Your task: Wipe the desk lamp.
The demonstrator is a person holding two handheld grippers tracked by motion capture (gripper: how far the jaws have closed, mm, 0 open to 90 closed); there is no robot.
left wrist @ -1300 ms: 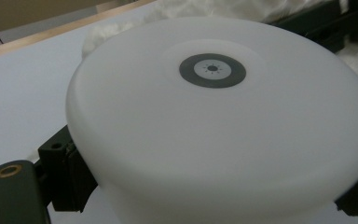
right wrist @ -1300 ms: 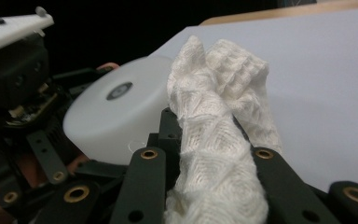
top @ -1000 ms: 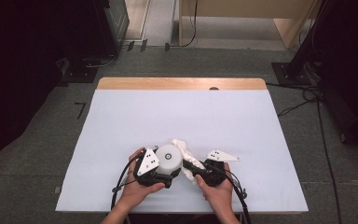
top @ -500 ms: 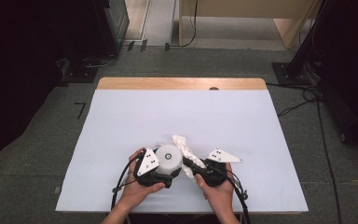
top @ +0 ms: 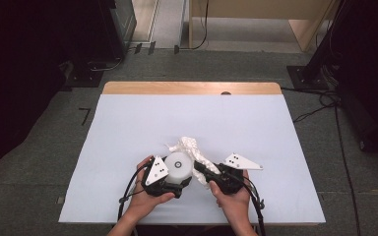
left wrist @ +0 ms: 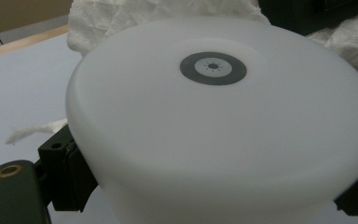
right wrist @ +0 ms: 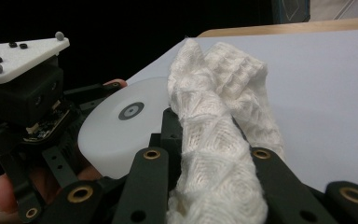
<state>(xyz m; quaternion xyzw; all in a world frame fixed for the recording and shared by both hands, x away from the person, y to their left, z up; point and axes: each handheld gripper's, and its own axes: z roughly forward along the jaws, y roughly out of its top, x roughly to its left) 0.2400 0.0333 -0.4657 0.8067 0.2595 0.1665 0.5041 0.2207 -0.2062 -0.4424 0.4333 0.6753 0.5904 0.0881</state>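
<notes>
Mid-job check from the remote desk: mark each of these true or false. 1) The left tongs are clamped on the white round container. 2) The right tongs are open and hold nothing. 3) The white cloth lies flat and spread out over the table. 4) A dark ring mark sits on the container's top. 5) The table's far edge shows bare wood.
1) True: the left tongs grip the white round container from both sides.
2) False: the right tongs are shut on the white cloth.
3) False: the cloth is bunched and crumpled, lifted beside the container.
4) True: the dark ring mark sits on the container's top.
5) True: a wooden strip runs along the table's far edge.
</notes>
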